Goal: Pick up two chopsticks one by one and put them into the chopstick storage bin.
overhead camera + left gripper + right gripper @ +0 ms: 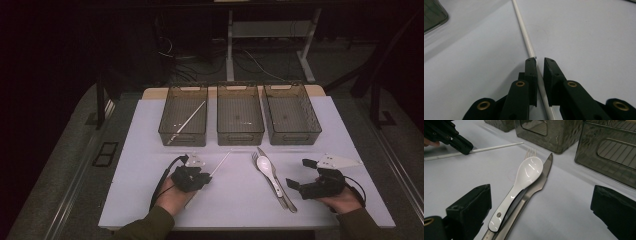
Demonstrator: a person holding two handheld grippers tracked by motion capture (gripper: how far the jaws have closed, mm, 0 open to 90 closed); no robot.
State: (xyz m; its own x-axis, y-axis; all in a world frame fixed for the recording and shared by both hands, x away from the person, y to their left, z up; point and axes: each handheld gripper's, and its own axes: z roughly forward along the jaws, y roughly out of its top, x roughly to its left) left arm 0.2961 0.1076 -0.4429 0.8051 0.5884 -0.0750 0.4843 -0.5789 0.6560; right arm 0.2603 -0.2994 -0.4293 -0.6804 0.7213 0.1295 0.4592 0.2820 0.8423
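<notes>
A thin white stick lies on the white table top. My left gripper has its jaws shut on the stick's near part, low over the table. A white spoon rests on a steel knife beside a fork. My right gripper stands wide open, with the handles of that cutlery just beyond its jaws, and holds nothing.
Three dark see-through bins stand in a row at the back: left, middle, right. A second white stick lies in the left bin. The table's front edge runs just behind both hands.
</notes>
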